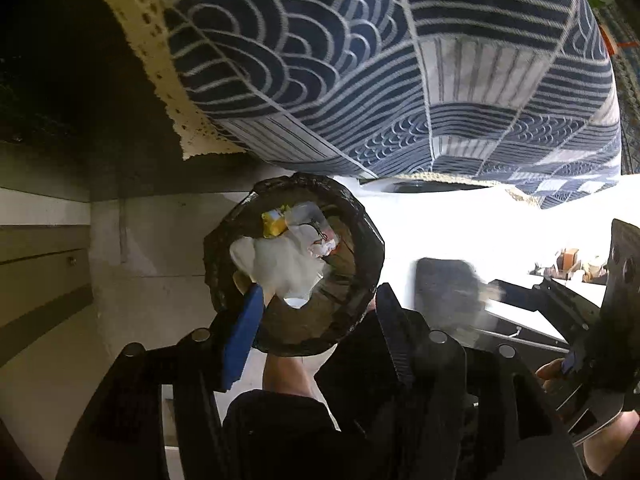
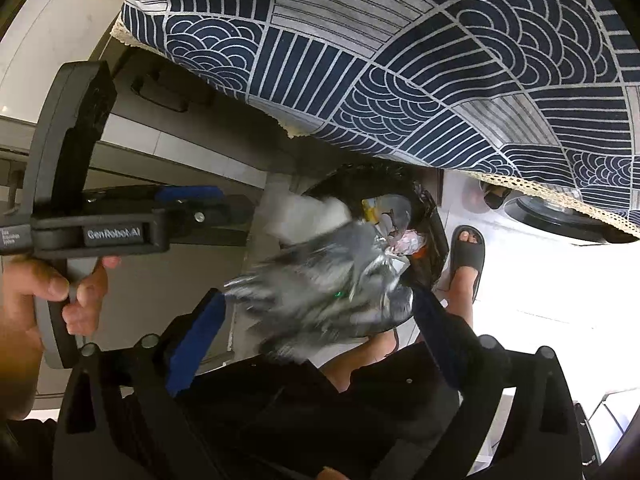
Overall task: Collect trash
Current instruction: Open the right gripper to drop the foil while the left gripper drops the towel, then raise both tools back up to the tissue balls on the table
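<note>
A silvery foil wrapper (image 2: 320, 300), blurred, hangs between the right gripper (image 2: 320, 320)'s wide-spread blue fingers (image 2: 196, 344), neither pad pressing it; its long axis runs from the near left finger toward the trash bin (image 2: 432, 232). The bin stands below the patterned tablecloth (image 2: 400, 80). A sandalled foot (image 2: 466, 256) beside the bin shows only in the right view. The left view alone looks straight into the bin's mouth (image 1: 360, 216): white tissue (image 1: 280, 264) between the left gripper (image 1: 320, 320)'s half-spread fingers (image 1: 244, 336), no grip visible, a yellow scrap (image 1: 274, 226) beyond.
</note>
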### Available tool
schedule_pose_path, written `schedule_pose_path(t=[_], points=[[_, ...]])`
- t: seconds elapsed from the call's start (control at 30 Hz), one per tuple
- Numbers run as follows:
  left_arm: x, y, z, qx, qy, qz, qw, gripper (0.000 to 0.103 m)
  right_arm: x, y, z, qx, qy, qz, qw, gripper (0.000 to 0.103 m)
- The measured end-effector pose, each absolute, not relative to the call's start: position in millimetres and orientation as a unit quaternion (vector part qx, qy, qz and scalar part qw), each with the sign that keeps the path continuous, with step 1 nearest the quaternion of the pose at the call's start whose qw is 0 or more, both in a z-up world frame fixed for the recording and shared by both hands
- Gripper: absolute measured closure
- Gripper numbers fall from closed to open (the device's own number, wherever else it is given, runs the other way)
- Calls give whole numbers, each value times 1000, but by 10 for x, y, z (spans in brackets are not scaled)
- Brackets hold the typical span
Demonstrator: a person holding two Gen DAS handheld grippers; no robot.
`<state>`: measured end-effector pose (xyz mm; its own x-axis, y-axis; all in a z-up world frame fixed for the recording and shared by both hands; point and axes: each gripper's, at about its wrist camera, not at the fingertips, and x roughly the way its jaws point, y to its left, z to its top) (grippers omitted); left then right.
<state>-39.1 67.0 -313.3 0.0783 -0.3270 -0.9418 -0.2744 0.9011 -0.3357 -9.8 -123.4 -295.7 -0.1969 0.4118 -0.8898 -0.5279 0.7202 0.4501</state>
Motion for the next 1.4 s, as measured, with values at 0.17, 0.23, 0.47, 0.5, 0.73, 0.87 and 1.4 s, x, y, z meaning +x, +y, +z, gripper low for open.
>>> schedule_pose_path(t=[0.17,0.23,0.47,0.5,0.73,0.87,1.4], points=[[-401,741,-3125,-226,678,-14,700,47,-80,-1241,-2941,-41,679,368,634,5],[-415,762,-3119,-227,676,-12,701,47,-80,-1242,-2934,-41,679,366,635,5],[-445,814,-3026,-231,667,-10,708,47,-71,-1267,-2841,-35,676,363,640,5],[-448,824,-2993,-232,664,-9,710,47,-61,-1272,-2823,-36,675,362,642,5],[-448,896,-2708,-227,643,-10,731,47,-13,-1328,-2517,-34,652,360,666,5],[-438,916,-2500,-226,627,-13,746,47,33,-1372,-2245,-34,630,358,688,5],[-352,836,-1368,-177,543,-39,820,41,233,-1534,-1226,-30,534,360,765,5]])
